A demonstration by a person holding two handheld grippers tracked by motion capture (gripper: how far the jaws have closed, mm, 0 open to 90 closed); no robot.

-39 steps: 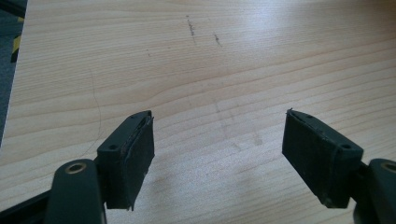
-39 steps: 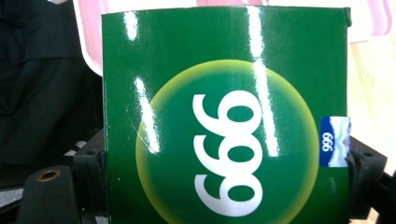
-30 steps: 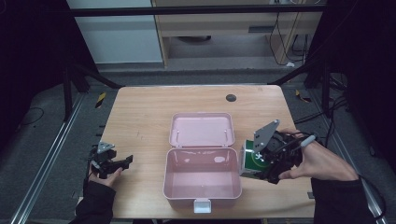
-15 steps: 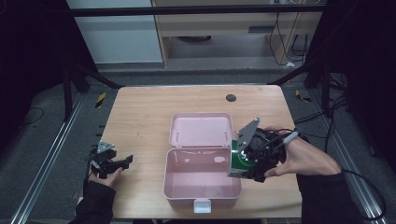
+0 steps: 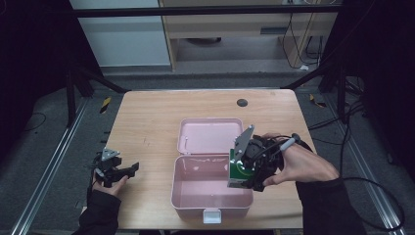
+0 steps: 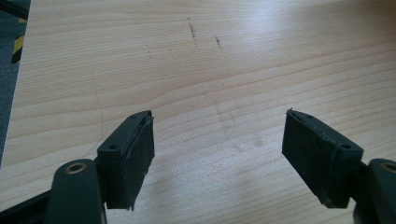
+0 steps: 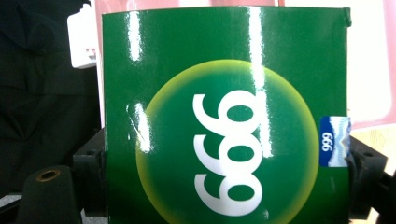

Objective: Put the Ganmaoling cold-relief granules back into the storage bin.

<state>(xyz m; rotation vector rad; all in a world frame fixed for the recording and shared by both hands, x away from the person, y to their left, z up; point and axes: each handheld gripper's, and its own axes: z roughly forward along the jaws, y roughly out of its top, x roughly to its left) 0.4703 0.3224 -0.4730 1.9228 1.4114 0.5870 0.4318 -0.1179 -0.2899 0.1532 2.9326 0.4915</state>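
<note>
— Two grippers, one load. How far along does this look?

— Partway, I judge. Largest first: the wooden table [image 5: 147, 122] carries an open pink box [image 5: 210, 196], lid laid back, its tray bare as far as I can see.

— And the green carton [image 5: 240, 171]?

— Clamped between the jaws of the right gripper [image 5: 249, 169], poised over the box's right edge, not yet inside. Close up, its glossy face reads 999.

— The left gripper [image 5: 115, 169]?

— Spread wide and holding nothing, low over bare wood, well apart from the box.

— What remains?

— Probably lowering the carton in, letting go, and perhaps closing the lid.
</note>
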